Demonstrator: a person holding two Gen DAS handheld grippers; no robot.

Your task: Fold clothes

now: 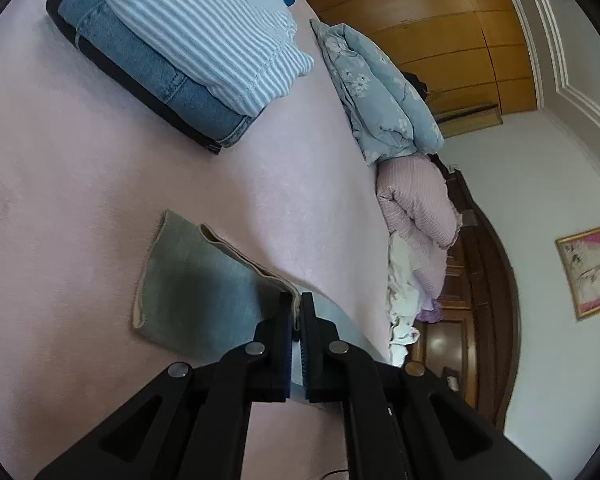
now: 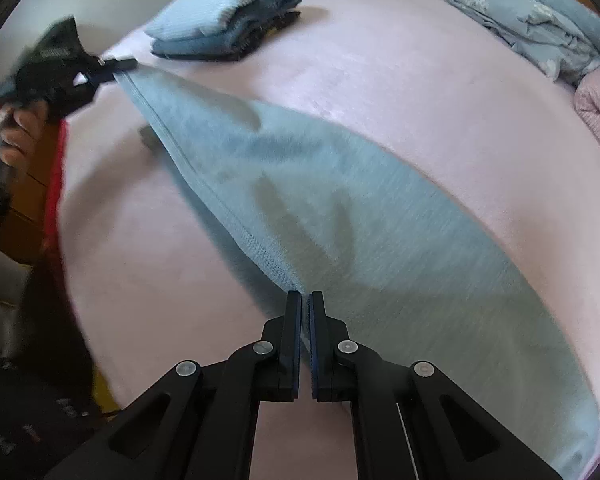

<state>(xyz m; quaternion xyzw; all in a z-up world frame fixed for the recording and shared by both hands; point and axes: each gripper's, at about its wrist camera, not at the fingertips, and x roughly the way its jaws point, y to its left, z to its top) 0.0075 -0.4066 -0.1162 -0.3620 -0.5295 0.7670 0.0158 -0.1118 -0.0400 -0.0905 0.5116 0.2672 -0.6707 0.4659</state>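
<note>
Both tongs, left tongs [image 1: 296, 300] and right tongs [image 2: 305, 298], clench the grey garment's [image 2: 340, 216] hem; keep it taut as you lay it on the bed [image 2: 420, 92].

Wooden wardrobe [image 1: 440, 32], white wall [image 1: 560, 360], framed picture [image 1: 590, 270].

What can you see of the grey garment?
The grey garment is soft knit, heathered grey-green, with a stitched hem along one edge. It lies partly on the pink bed, its hemmed edge stretched between the left hand-held gripper and right hand-held gripper, both shut on it.
</note>
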